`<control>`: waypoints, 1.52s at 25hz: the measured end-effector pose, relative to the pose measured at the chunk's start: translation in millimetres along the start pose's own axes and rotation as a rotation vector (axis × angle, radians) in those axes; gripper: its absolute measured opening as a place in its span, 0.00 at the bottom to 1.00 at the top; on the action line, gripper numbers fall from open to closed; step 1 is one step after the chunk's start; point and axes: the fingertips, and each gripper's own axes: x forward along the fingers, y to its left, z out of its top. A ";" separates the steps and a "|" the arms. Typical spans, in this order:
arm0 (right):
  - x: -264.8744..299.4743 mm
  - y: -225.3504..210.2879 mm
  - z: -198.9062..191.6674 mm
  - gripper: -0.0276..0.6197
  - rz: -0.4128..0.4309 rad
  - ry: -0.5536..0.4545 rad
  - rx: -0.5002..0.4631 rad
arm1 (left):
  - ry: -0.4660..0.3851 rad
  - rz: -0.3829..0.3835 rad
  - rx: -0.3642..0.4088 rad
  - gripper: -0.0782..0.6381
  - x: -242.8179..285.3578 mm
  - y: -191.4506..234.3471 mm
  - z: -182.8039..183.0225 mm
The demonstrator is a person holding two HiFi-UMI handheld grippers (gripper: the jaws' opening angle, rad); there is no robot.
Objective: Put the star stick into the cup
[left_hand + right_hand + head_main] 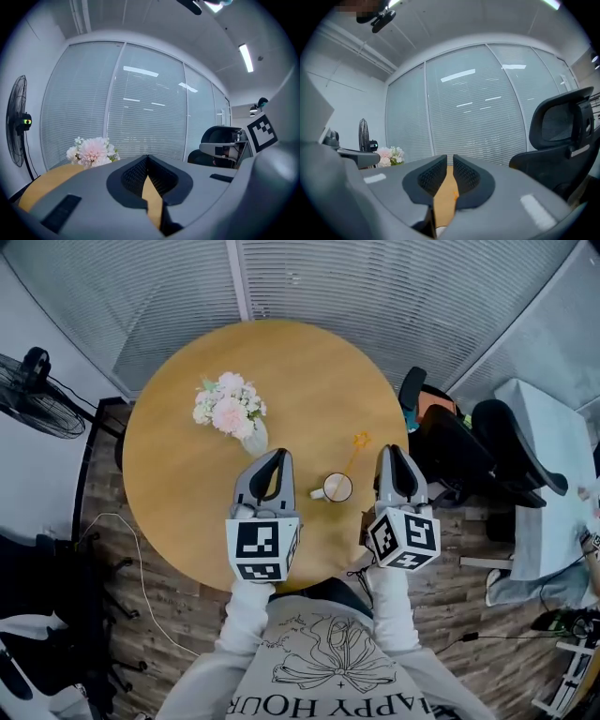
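A white cup stands on the round wooden table, near its front edge. The star stick, a yellow star on a thin rod, lies flat on the table just beyond and to the right of the cup. My left gripper hovers left of the cup, and its jaws meet at the tips with nothing between them. Right of the cup and close beside the stick is my right gripper. A narrow gap shows between its pads, and nothing is held in it.
A vase of pink and white flowers stands on the table just beyond the left gripper. Black office chairs crowd the table's right side. A standing fan is off to the left. Window blinds run behind the table.
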 end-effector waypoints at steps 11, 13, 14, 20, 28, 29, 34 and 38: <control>-20.7 5.5 37.1 0.10 0.026 -0.078 -0.030 | -0.076 0.013 0.030 0.12 -15.5 -11.3 29.8; -22.9 6.4 40.7 0.10 0.029 -0.085 -0.032 | -0.083 0.018 0.032 0.12 -17.9 -11.3 32.5; -23.8 7.0 42.4 0.10 0.032 -0.088 -0.032 | -0.085 0.021 0.032 0.12 -19.0 -11.2 33.3; -26.8 8.9 47.2 0.10 0.040 -0.103 -0.035 | -0.105 0.025 0.037 0.12 -24.6 -12.1 40.4; -27.8 11.6 51.5 0.10 0.046 -0.111 -0.045 | -0.119 0.032 0.044 0.12 -28.4 -11.9 45.6; -27.5 11.9 51.9 0.10 0.048 -0.110 -0.046 | -0.118 0.033 0.043 0.12 -28.2 -11.6 45.7; -25.0 10.7 49.6 0.10 0.054 -0.100 -0.052 | -0.117 0.036 0.047 0.12 -25.7 -11.4 46.1; -23.9 10.9 47.8 0.10 0.058 -0.095 -0.055 | -0.121 0.034 0.048 0.12 -25.3 -11.8 46.8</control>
